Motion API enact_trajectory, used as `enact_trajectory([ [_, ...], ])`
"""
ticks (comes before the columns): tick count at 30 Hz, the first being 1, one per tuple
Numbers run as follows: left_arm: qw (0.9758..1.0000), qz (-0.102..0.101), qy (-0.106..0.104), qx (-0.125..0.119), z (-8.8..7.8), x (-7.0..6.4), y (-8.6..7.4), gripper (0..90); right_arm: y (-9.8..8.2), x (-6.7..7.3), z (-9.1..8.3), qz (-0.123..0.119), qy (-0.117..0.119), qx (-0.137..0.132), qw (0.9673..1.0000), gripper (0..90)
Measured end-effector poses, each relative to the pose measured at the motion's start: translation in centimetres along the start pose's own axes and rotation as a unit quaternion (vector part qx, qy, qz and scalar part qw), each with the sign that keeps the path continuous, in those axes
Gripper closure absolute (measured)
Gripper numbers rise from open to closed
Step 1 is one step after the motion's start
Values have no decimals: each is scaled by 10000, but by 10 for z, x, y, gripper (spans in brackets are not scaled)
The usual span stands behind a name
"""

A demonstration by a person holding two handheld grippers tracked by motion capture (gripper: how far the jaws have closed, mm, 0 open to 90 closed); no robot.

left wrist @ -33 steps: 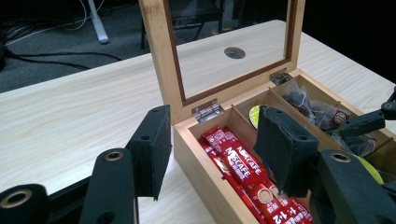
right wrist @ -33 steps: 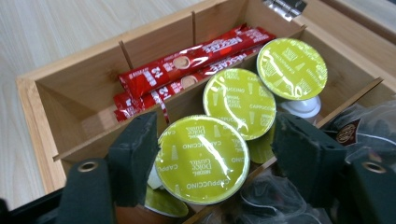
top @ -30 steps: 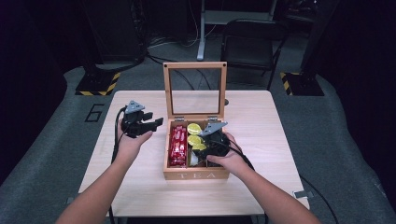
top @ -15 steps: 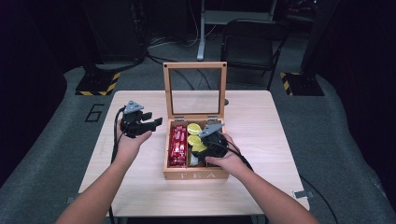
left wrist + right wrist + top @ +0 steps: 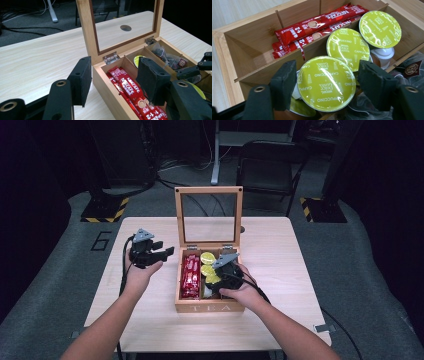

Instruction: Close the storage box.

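Right tongs (image 5: pixel 325 86) sit down inside the wooden tea box (image 5: pixel 210 307), jaws spread on either side of a green Dolce Gusto capsule (image 5: pixel 326 83), lid facing the camera; pads look just beside its rim, contact on the right side not clear, so released, not clamped. Past that capsule, two more green capsules (image 5: pixel 348 47) lie in the same middle compartment, one overlapping the next. Beyond the divider, red Nescafe stick packs (image 5: pixel 312 27) fill the neighbouring compartment. On the other side of the right tongs, dark sachets (image 5: pixel 412 68) in clear wrap. Left tongs (image 5: pixel 160 255) hang over the bench (image 5: pixel 295 265) just beside the box's outer wall, jaws wide apart, holding nothing. Ahead of the left tongs the glass-paned lid (image 5: pixel 120 27) stands upright on two hinges. Box front reads TEA in the high view.
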State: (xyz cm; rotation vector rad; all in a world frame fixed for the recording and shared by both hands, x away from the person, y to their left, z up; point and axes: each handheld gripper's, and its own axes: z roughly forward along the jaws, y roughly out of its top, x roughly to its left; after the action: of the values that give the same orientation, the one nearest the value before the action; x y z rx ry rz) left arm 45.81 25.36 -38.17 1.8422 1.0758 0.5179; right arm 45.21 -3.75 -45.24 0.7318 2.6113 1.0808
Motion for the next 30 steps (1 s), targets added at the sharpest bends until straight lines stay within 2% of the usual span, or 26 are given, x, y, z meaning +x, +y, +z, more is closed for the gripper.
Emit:
enact_trajectory([
  [6,10000,-19,3,-2,1,0,-1,454,0,0,-1,28,30,11,10000,367],
  [12,10000,2,13,2,2,0,-2,454,0,0,-3,-23,33,-38,10000,369],
  [16,10000,2,17,6,2,0,-2,454,3,1,-7,-17,14,-195,9998,370],
  [21,10000,30,10,32,1,0,-1,454,7,3,-13,-33,21,-267,9996,370],
  [30,10000,37,20,34,1,-1,-2,454,10,4,-20,-53,18,-336,9994,370],
])
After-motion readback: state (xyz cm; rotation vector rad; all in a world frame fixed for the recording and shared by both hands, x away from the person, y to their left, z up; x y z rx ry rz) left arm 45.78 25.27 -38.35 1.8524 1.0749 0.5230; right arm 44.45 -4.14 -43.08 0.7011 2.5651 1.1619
